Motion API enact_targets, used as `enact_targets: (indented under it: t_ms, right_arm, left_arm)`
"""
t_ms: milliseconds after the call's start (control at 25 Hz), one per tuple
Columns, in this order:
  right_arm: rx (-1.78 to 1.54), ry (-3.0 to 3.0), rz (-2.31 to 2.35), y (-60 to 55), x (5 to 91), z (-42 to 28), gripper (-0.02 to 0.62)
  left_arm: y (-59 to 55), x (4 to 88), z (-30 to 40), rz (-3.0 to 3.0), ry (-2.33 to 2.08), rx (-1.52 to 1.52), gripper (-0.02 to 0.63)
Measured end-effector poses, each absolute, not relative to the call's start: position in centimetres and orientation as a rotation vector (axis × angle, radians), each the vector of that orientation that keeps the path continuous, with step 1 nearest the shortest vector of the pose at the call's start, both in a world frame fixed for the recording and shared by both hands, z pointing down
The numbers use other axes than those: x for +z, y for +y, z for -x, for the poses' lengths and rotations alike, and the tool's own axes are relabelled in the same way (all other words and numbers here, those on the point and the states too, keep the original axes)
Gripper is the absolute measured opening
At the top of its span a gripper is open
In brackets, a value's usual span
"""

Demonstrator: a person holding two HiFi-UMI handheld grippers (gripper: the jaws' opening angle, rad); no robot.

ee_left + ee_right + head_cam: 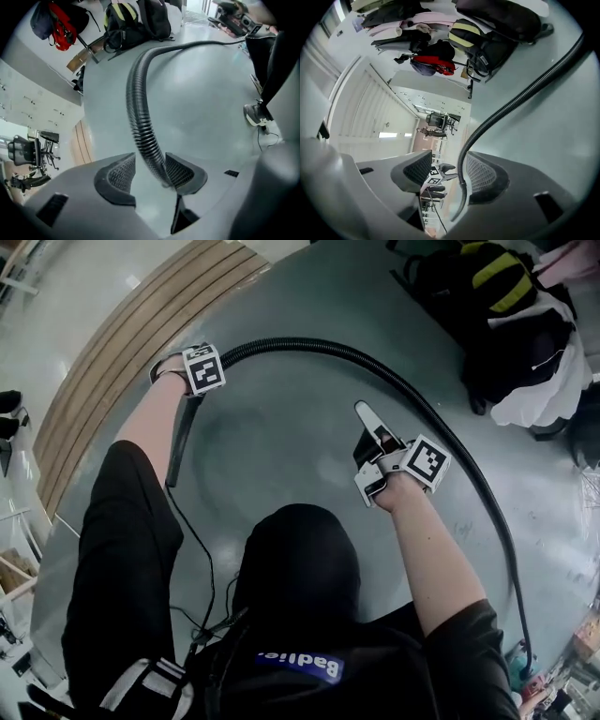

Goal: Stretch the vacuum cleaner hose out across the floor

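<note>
The black corrugated vacuum hose (pixel 375 362) lies in a wide arc on the grey floor (pixel 281 446). One end runs between the left gripper's (pixel 150 171) spread fingers (pixel 180 171), leaning on one pad with the other clear, so it is not pinched. The right gripper (pixel 446 171), fingers apart and empty, hovers inside the arc. Best to close squarely on the ribs before drawing the arc straight. Open floor lies beyond the left fingers toward the wooden strip (pixel 122 362). Backpacks (pixel 487 287) crowd the side past the right fingers.
</note>
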State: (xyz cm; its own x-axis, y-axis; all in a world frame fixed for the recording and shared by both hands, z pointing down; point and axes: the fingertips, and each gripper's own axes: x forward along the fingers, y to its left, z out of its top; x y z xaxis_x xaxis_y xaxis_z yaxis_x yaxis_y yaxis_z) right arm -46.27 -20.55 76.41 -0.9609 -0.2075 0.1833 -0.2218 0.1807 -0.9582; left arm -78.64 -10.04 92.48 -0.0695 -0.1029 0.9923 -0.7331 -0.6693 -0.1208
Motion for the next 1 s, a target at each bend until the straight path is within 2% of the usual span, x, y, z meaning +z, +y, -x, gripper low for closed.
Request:
enact_targets:
  t_ms: [240, 560, 800, 1000]
  right_arm:
    - [1.911, -2.464, -0.455, -22.1, 75.1, 45.8, 0.216]
    - [1.979, -2.541, -0.475, -23.6, 73.1, 43.7, 0.216]
    - [2.069, -2.598, -0.498, -24.3, 71.9, 38.3, 0.216]
    - [2.011, -2.685, -0.573, -26.8, 70.5, 30.4, 0.216]
  left_arm:
    - [-11.3, 94.4, 79.7, -1.713, -0.966, 1.749, 0.210]
    - [-15.7, 93.0, 71.9, -1.871, -0.976, 1.658, 0.210]
    - [-17.7, 91.3, 64.9, -1.913, -0.939, 1.692, 0.210]
    - [-20.1, 90.0, 57.6, -1.959, -0.882, 1.767, 0.210]
